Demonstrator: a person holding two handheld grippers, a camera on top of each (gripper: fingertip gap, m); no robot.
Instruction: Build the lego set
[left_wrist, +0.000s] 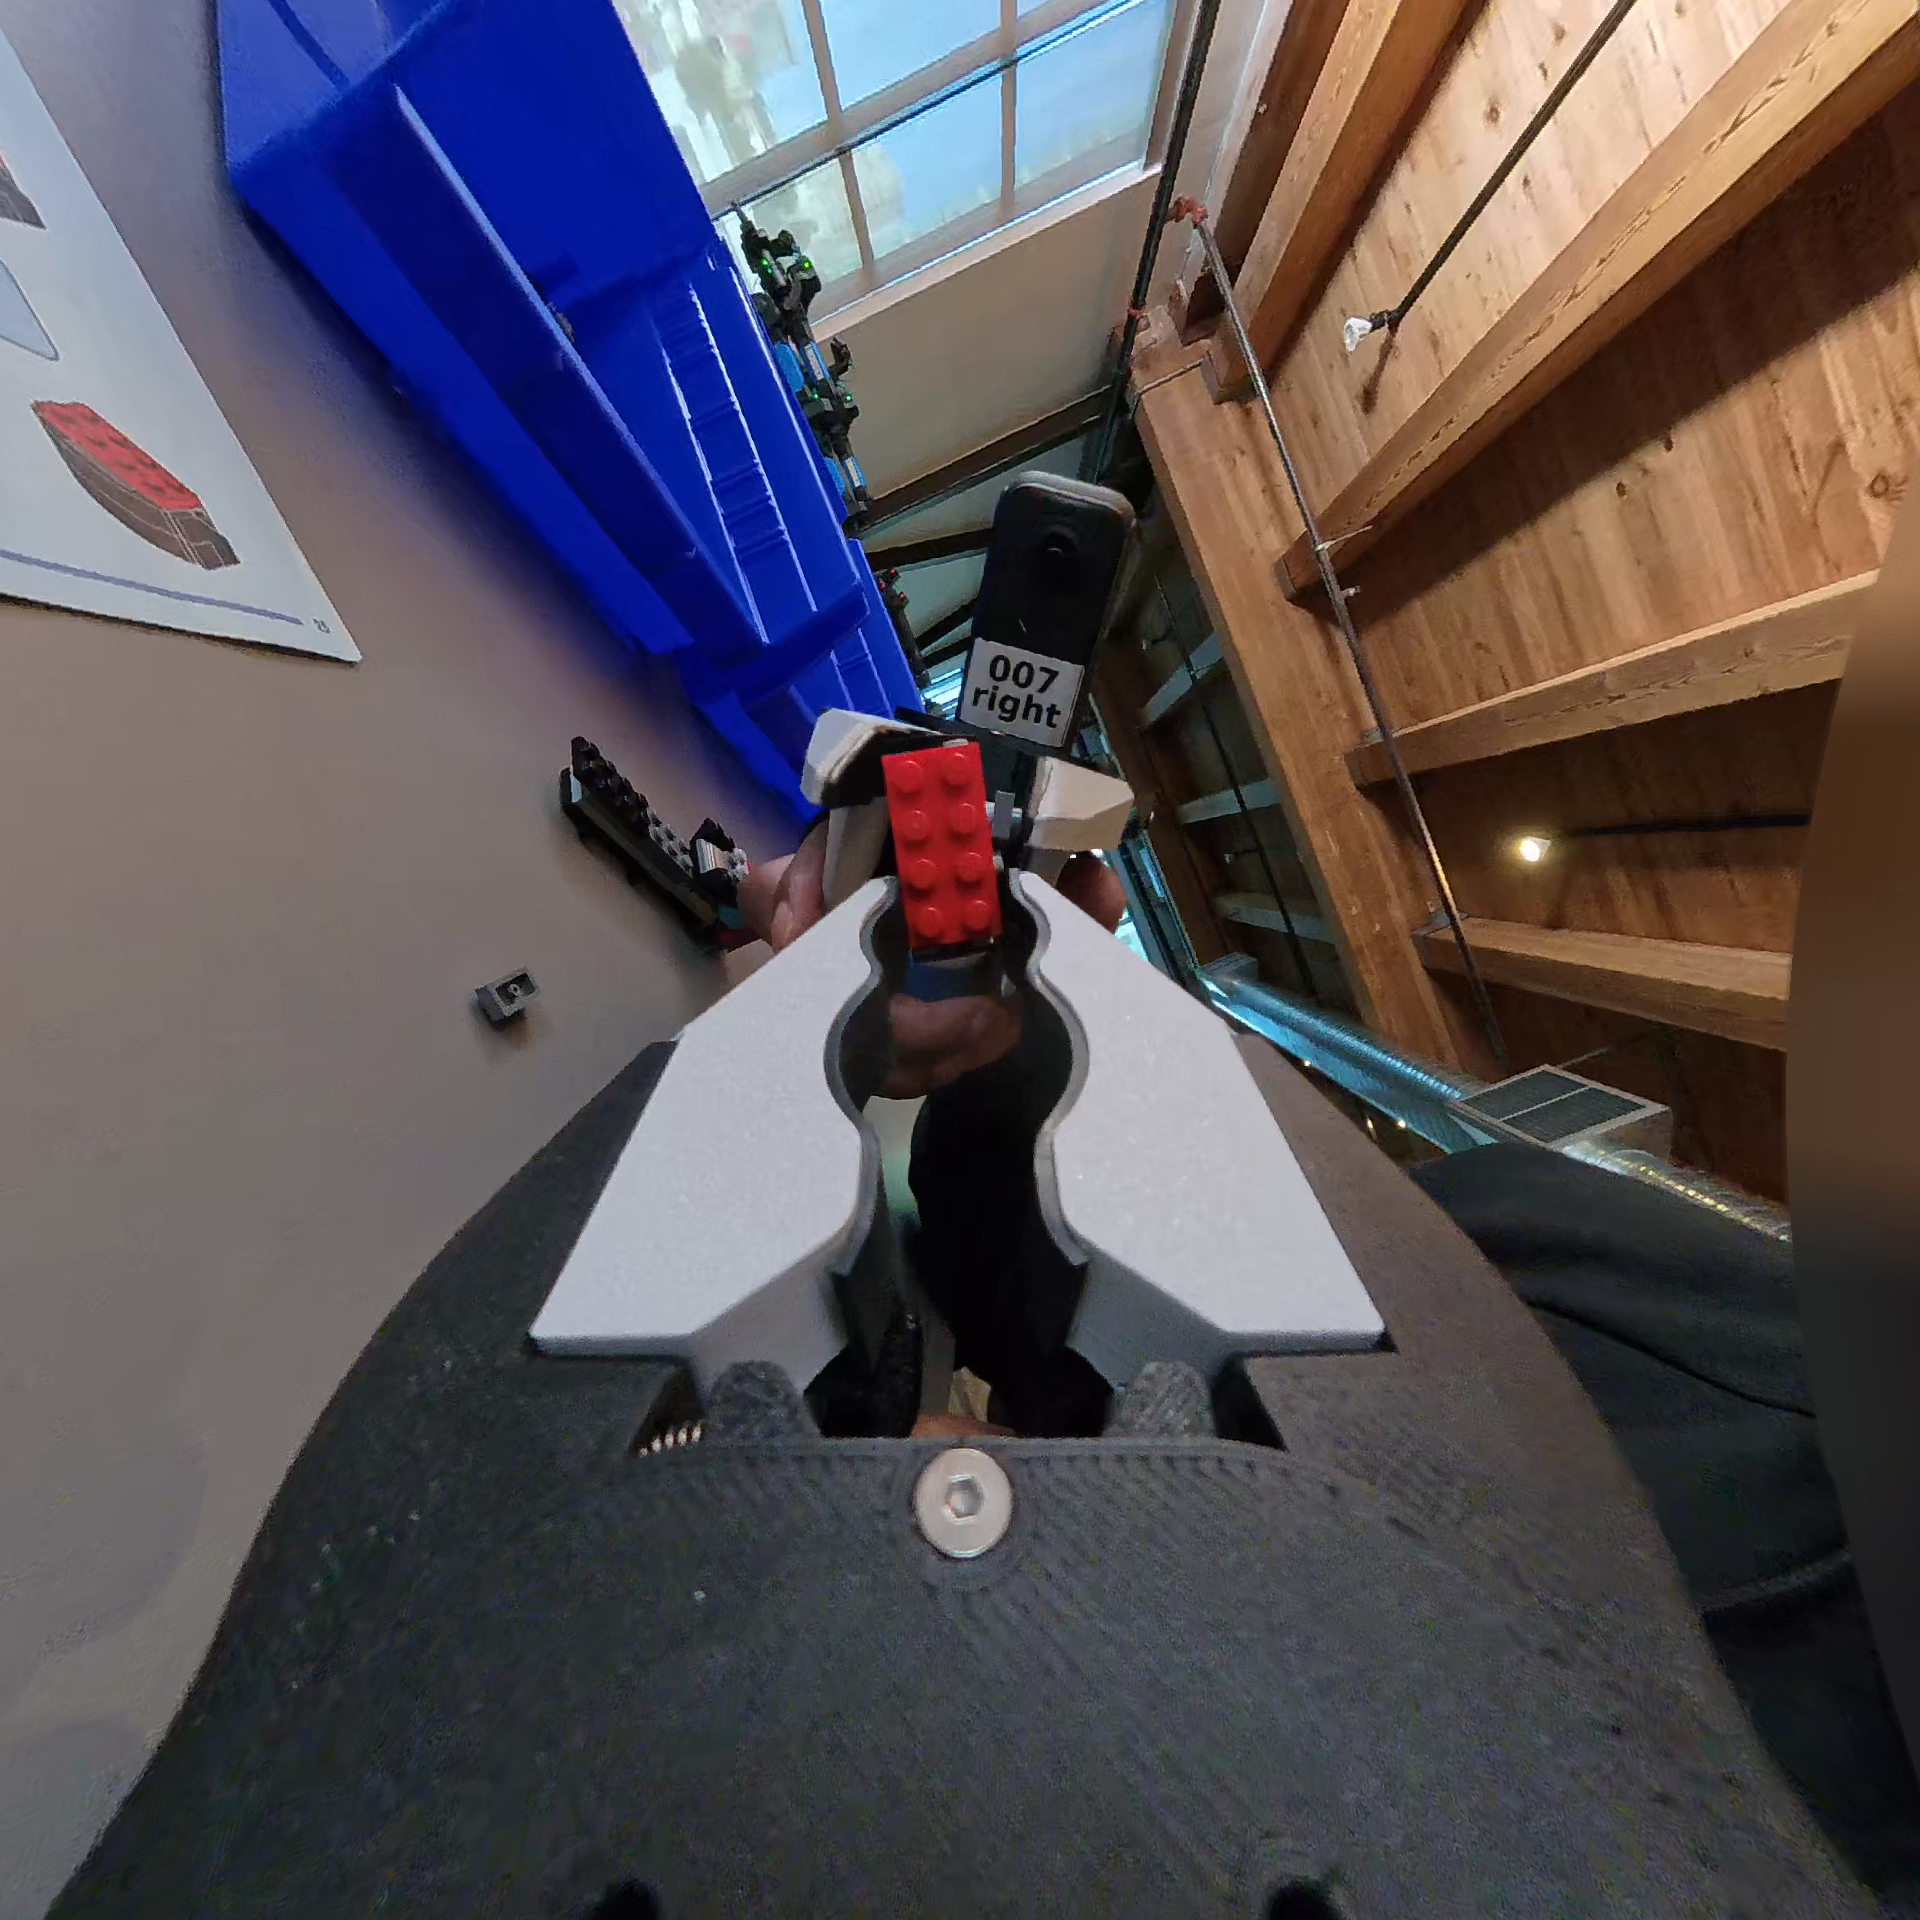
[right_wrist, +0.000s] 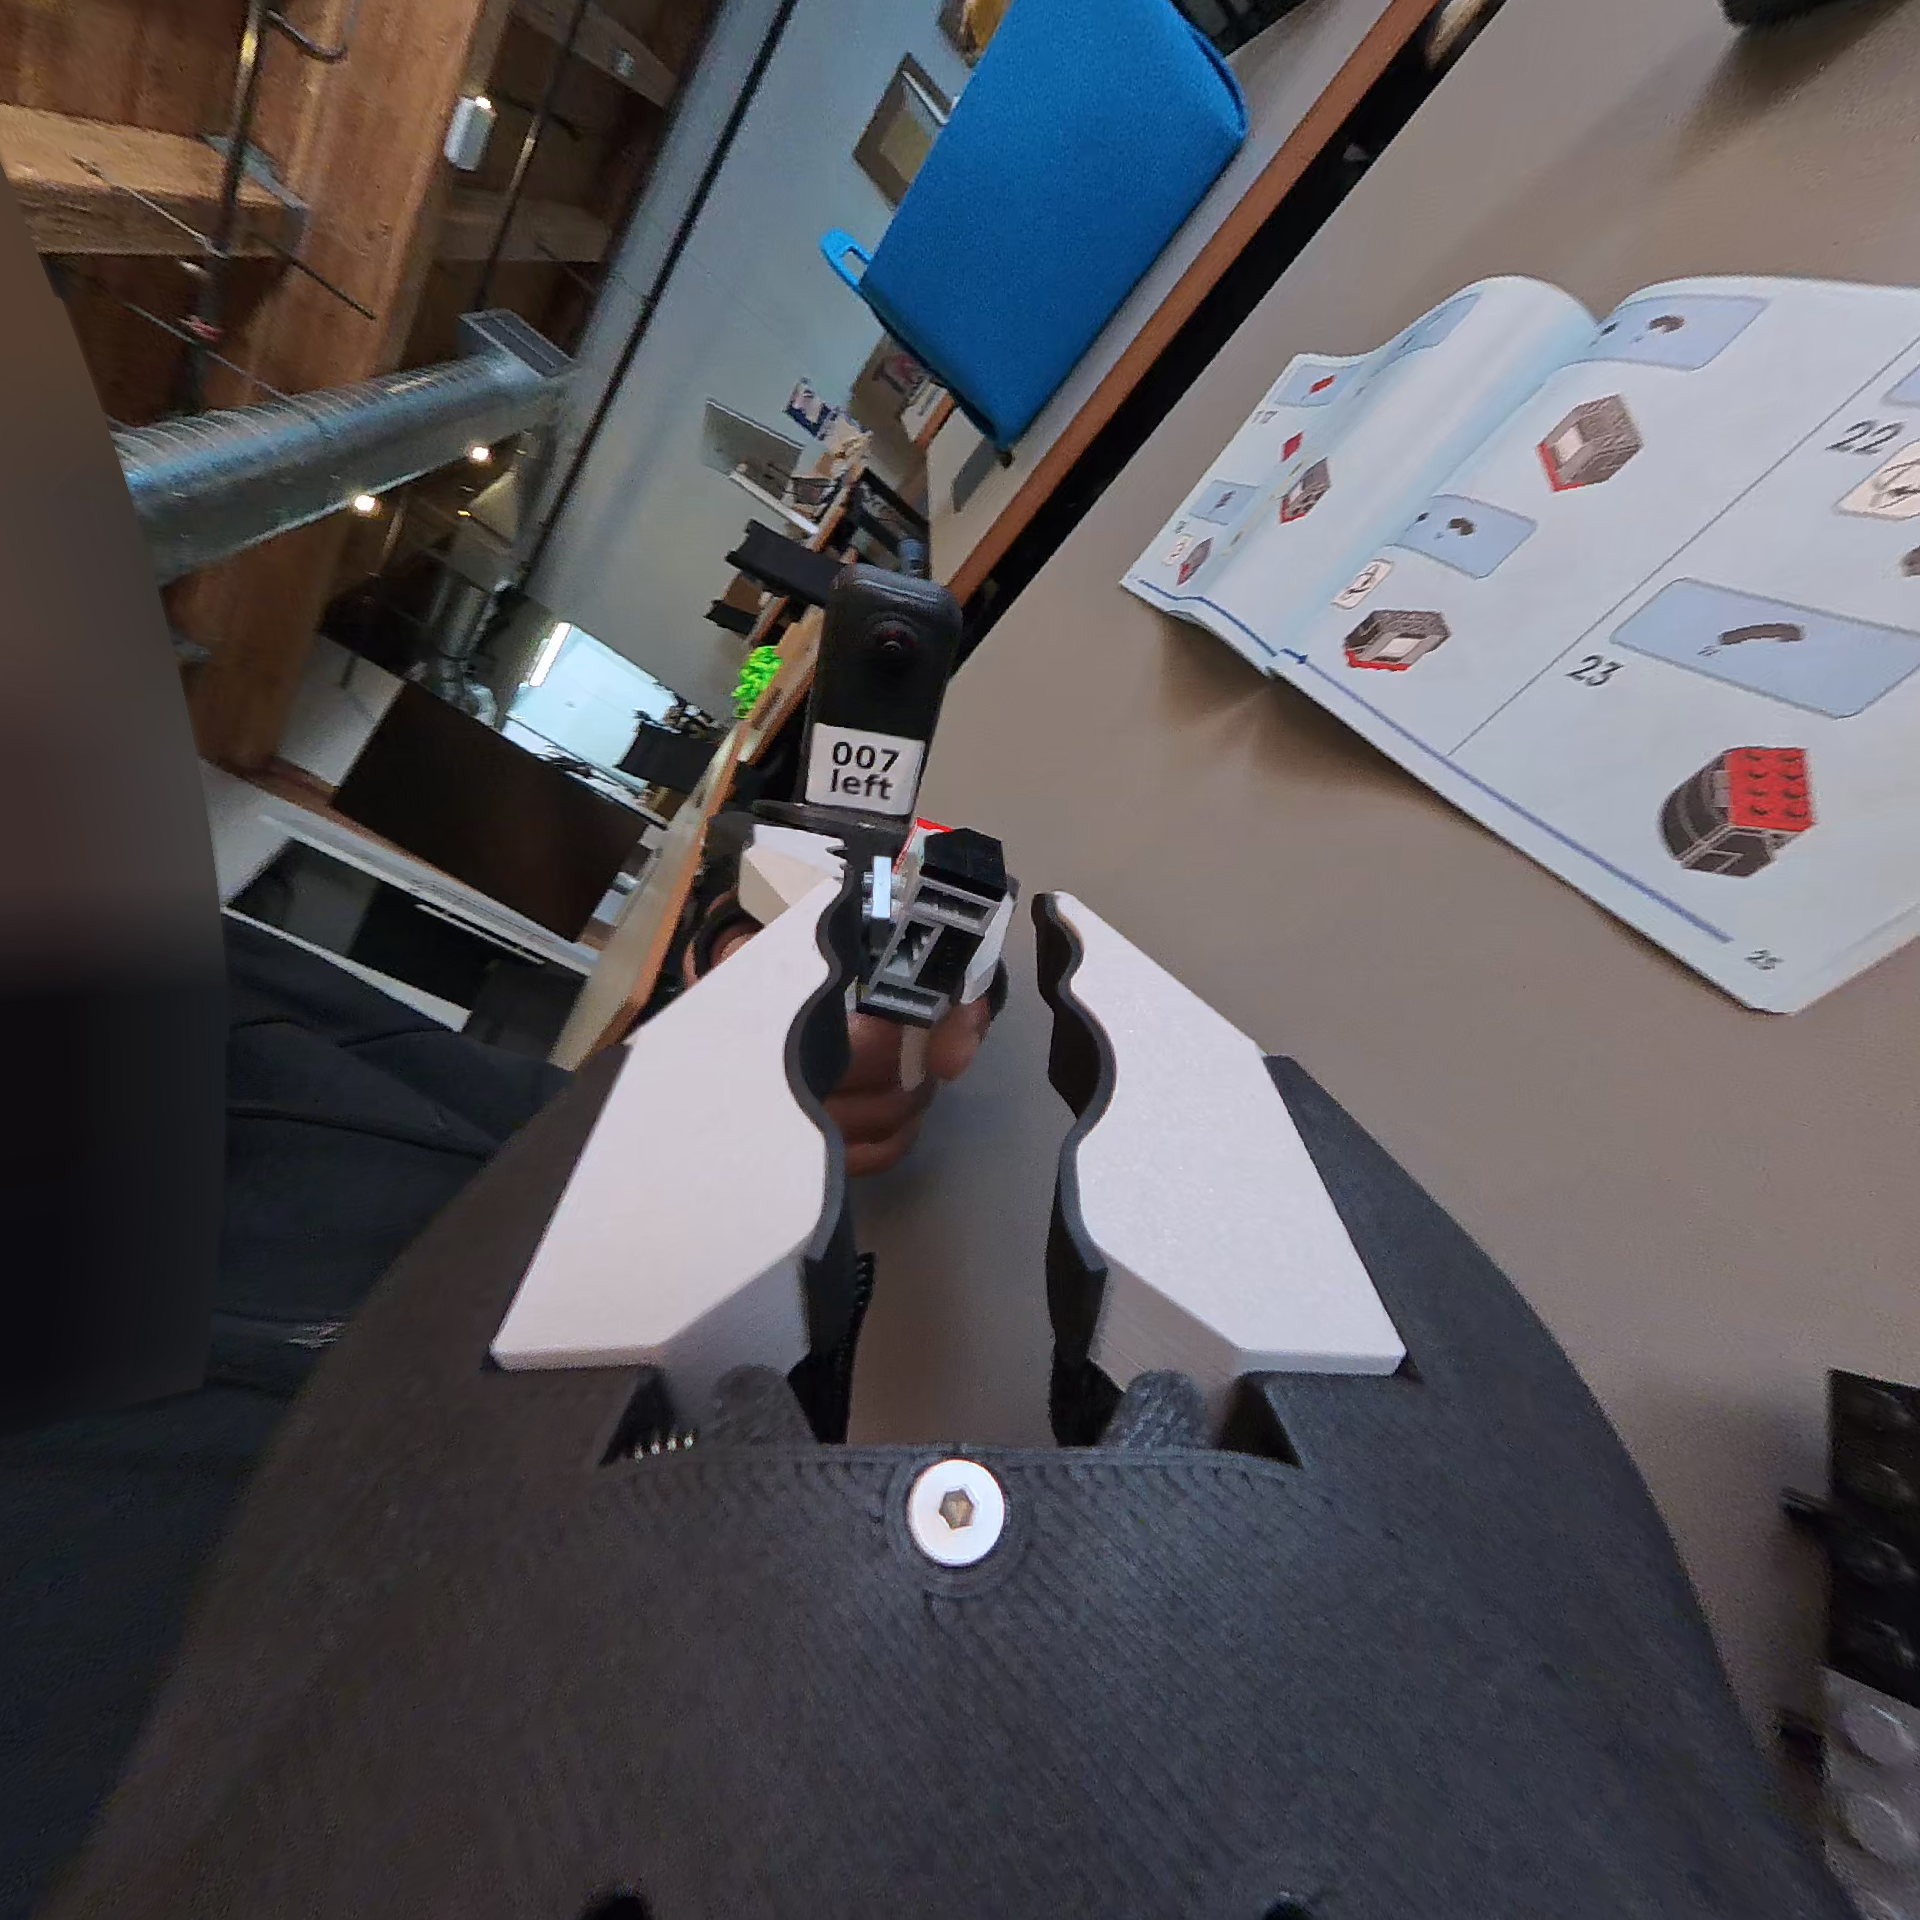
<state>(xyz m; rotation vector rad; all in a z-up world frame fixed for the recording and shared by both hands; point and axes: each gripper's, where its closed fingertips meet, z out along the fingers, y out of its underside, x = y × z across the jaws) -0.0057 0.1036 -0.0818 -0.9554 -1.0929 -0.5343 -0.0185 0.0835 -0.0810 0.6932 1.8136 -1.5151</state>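
Left wrist view: the left gripper is clamped on the small lego build, red 2x4 brick facing the camera, held up in the air well above the table. The right gripper sits right behind it, tips close around the far end. Over on the table there's a long black-and-grey assembly, a loose grey piece and the corner of the instruction booklet.

Right wrist view: the right gripper's fingers are spread apart, not holding anything — the build's grey-black underside sits at the tips, touching or nearly touching the left-hand finger; I can't quite tell which from this angle. The booklet lies open on the table to the right.

My take: this looks like a mid-air handoff or regrip. Square the right tips on the flat sides of the build, not on the little light-grey bit sticking off it, close fully, and only then let the left one release — otherwise it'll twist or drop.
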